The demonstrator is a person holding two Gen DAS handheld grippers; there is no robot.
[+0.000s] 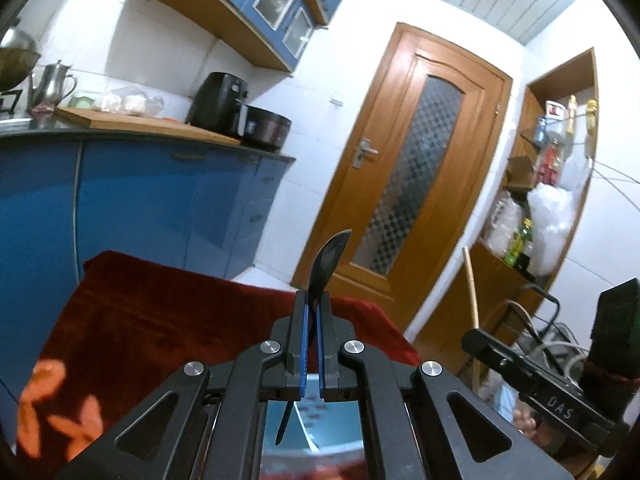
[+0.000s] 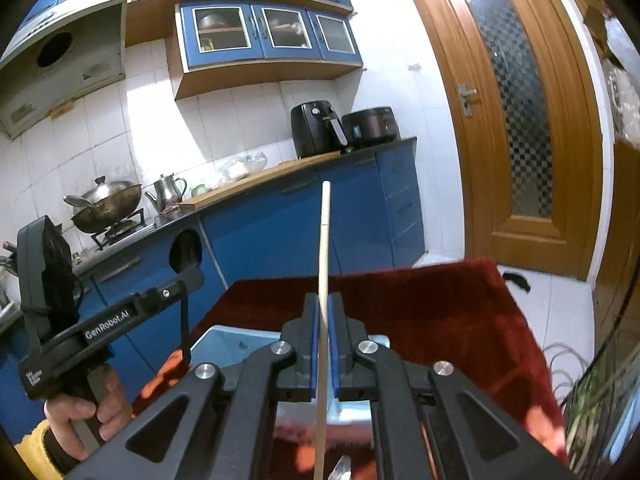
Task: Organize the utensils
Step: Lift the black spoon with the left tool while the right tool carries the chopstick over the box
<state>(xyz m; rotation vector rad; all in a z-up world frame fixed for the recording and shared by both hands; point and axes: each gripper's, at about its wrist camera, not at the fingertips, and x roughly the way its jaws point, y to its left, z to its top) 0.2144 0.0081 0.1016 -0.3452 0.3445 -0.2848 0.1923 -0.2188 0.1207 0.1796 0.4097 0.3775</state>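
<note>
- The left gripper (image 1: 313, 300) is clamped on a dark spoon (image 1: 329, 262); the bowl of the spoon sticks up and forward past the fingertips, and the thin handle end pokes out below, behind the pads
- The spoon's long axis runs nearly in line with the fingers, leaning a little to the right at the top
- The right gripper (image 2: 323, 312) is clamped on a pale wooden chopstick (image 2: 324, 240); most of its length stands out ahead of the fingertips, and the rest passes back down between the pads toward the camera
- The chopstick's long axis lies almost straight along the fingers, near upright in the right wrist view
- Both tools are lifted clear above the table with the red cloth (image 2: 440, 312), neither touching it
- A light blue tray (image 2: 224, 344) sits on the cloth just below and in front of the right gripper, partly hidden by the fingers; a corner of something blue also shows under the left gripper, likely the same tray
- Judging from this, both hands are mid-carry and the tray is the likely place to set the pieces down; the right hand looks the nearer of the two to it
- To lay either piece flat, its long axis would need to tip from upright toward level and line up with the tray's length
- What lies inside the tray cannot be made out
</note>
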